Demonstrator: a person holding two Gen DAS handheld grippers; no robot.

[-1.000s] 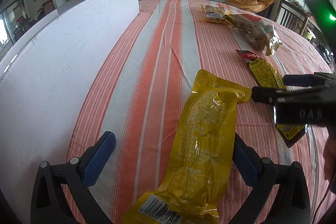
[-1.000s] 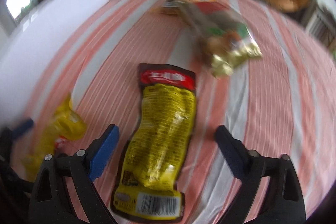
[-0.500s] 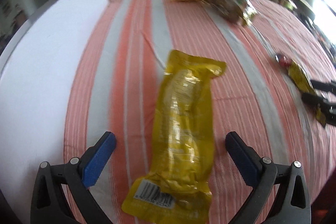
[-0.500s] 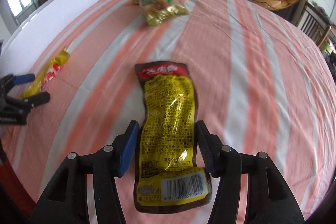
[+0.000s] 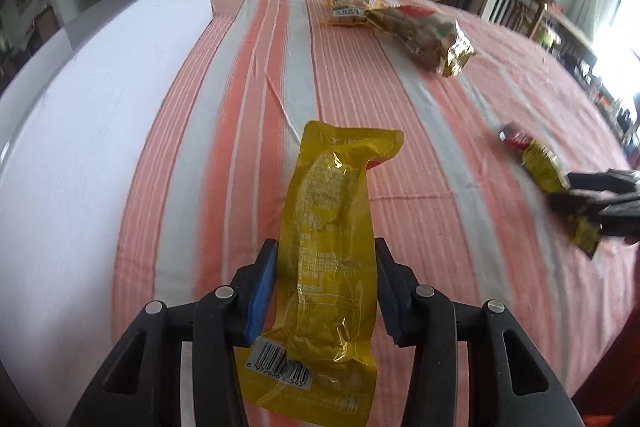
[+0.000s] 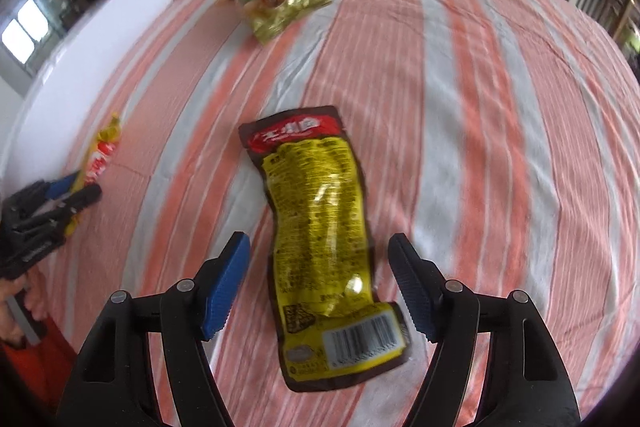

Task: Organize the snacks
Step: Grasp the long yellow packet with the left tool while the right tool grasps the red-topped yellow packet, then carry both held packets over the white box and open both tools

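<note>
Snacks are lying spread over a striped bench (image 5: pixel 400 131). Running along its left edge is a white board (image 5: pixel 100 99). Next to it, the left hand-held gripper (image 5: pixel 325 291) is clamping a yellow pouch (image 5: pixel 332 227) between its blue pads (image 5: pixel 260 287), gripping it near the barcode end while the far end is pointing away. Farther back, two bags (image 5: pixel 420 27) are lying together. To the right, the right hand-held gripper (image 6: pixel 320 283) is standing wide apart around a dark pouch (image 6: pixel 320 219), its pads clear of the pouch's sides; that pouch is resting flat on the cloth.
</note>
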